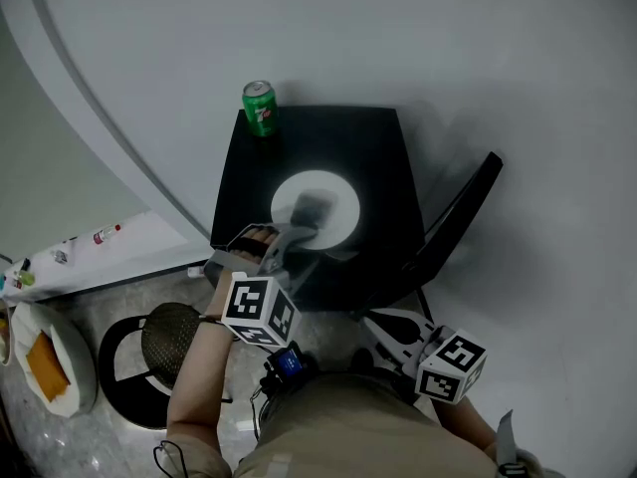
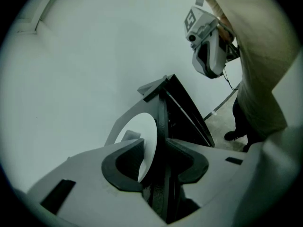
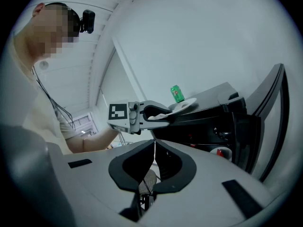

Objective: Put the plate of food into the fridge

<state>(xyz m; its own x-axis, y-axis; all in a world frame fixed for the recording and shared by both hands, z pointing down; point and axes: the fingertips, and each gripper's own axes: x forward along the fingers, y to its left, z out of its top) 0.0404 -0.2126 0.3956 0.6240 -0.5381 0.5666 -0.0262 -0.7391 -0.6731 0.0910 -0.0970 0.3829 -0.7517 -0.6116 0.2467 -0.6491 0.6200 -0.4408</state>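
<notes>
A white plate (image 1: 333, 195) with a greyish piece of food (image 1: 314, 210) rests on top of a black mini fridge (image 1: 368, 147). My left gripper (image 1: 299, 235) reaches in from the near side and is shut on the plate's near rim. In the left gripper view the plate (image 2: 144, 131) stands edge-on between the jaws of my left gripper (image 2: 155, 143). The fridge door (image 1: 466, 217) hangs open to the right. My right gripper (image 1: 373, 320) is shut and empty, low in front of the open fridge. The right gripper view shows the plate (image 3: 189, 104) pinched by my left gripper (image 3: 161, 116).
A green can (image 1: 260, 107) stands at the fridge top's far left corner. Inside the fridge is a white and red item (image 3: 222, 152). On the floor to the left are a black round stool with a woven thing (image 1: 164, 337) and a white bag (image 1: 50, 366).
</notes>
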